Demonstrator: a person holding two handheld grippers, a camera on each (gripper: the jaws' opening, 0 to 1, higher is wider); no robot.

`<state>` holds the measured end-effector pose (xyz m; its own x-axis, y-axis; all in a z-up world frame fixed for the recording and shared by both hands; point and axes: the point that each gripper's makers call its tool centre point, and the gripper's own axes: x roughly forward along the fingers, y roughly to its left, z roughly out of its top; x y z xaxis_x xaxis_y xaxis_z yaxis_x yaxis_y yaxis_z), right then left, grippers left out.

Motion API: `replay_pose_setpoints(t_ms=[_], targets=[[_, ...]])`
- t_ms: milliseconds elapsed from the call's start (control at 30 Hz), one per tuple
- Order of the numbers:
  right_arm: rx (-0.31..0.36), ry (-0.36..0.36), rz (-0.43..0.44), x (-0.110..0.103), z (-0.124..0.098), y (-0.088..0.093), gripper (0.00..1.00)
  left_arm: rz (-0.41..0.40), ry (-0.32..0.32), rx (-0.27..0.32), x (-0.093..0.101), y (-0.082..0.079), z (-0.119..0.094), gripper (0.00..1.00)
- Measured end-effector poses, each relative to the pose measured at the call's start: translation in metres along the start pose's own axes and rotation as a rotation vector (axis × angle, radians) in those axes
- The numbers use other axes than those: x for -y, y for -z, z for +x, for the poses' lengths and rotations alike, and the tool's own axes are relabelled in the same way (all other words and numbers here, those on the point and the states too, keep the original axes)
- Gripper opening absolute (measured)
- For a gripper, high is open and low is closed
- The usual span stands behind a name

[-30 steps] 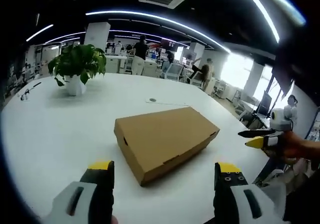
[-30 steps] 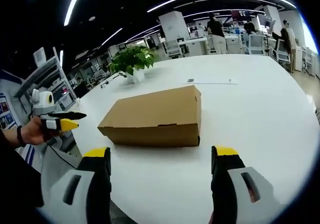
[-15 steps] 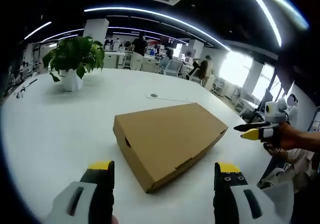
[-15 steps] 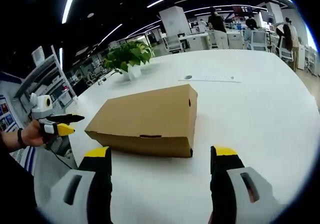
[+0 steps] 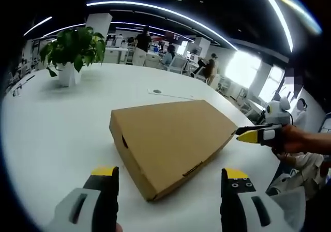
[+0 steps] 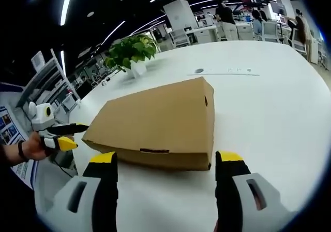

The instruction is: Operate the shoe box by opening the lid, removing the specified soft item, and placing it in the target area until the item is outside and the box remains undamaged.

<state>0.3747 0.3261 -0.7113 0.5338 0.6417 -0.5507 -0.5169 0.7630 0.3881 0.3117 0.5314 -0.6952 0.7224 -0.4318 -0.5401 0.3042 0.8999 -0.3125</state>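
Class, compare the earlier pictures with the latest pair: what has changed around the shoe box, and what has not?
Both grippers have closed in on the shoe box, which now looms larger in each view; the left gripper and right gripper have taken hold of nothing, jaws apart. Unchanged: the box lid is shut, and the box, potted plant and paper sheet sit where they were on the white table.

The right tool (image 6: 164,162) hangs with jaws spread wide, empty, just short of the closed cardboard box (image 6: 155,120) on the white surface (image 6: 269,102). The left tool (image 6: 62,136) is at the box's left end, in a hand (image 6: 31,146). A potted plant (image 6: 132,51) stands beyond.
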Motion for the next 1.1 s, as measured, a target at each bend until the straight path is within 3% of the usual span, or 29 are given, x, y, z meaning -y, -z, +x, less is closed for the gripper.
replay_pose_setpoints(t_ms=[267, 767, 933, 1100], targets=[[-0.04, 0.011, -0.028, 0.003, 0.012, 0.007, 0.71, 0.042, 0.033, -0.055, 0.011, 0.01, 0.016, 0.82], [-0.065, 0.024, -0.045, 0.006, 0.015, 0.01, 0.68, 0.057, -0.001, -0.095, 0.003, 0.016, 0.024, 0.8], [-0.078, 0.034, -0.059, 0.005, 0.015, 0.011, 0.68, 0.087, -0.025, -0.114, -0.001, 0.018, 0.023, 0.72], [-0.087, 0.049, -0.075, 0.006, 0.017, 0.012, 0.68, 0.066, -0.031, -0.102, -0.005, 0.016, 0.022, 0.66]])
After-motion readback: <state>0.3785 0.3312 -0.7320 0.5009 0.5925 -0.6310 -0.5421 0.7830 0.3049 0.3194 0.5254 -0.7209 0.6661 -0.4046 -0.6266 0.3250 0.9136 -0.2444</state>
